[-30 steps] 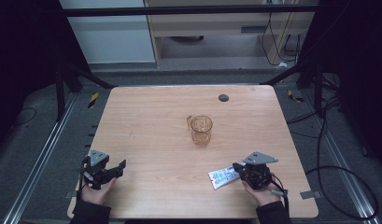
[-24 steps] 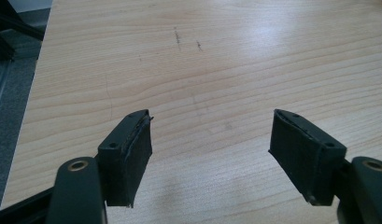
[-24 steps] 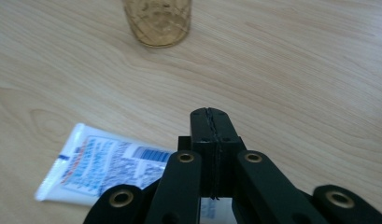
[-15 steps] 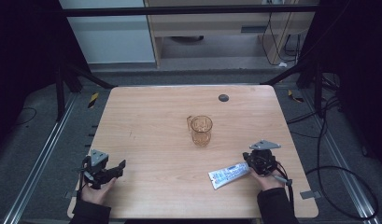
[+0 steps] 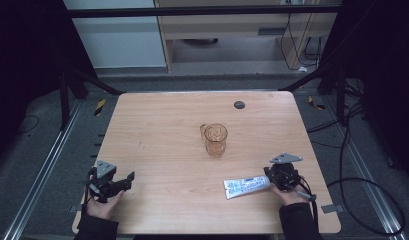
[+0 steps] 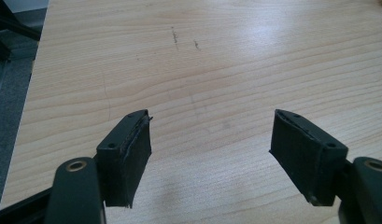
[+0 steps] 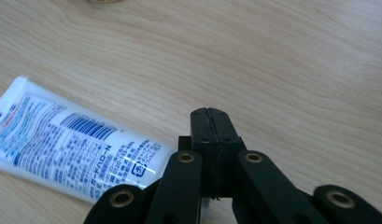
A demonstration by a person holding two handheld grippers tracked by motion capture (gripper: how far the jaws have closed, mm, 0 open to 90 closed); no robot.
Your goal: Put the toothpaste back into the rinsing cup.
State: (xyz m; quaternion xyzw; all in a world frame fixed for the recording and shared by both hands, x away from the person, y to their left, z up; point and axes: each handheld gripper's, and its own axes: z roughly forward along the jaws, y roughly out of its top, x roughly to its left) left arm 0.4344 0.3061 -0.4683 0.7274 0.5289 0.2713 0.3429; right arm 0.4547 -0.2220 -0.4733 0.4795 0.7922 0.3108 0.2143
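Two grippers sit at the table's [image 5: 157, 125] near edge. My right gripper [image 7: 210, 122], jaws pressed together and empty, has drawn back toward the right edge, so the toothpaste tube [image 5: 247, 186] lies flat just beside it. My left gripper [image 6: 209, 140], jaws just spreading wider over bare wood, seems readied. An amber cup [image 5: 215, 140] stands mid-table.

On the worktop [image 5: 157, 130], a glass mug [image 5: 215, 140] stands near the centre. A tube [image 5: 247, 186] lies flat at its 5 o'clock, touching the right hand-held gripper [image 5: 272, 181] at the tube's 3 o'clock. A round disc [image 5: 239, 104] sits at the mug's 1 o'clock. The left hand-held gripper [image 5: 127, 179] rests at the mug's 8 o'clock, well apart.
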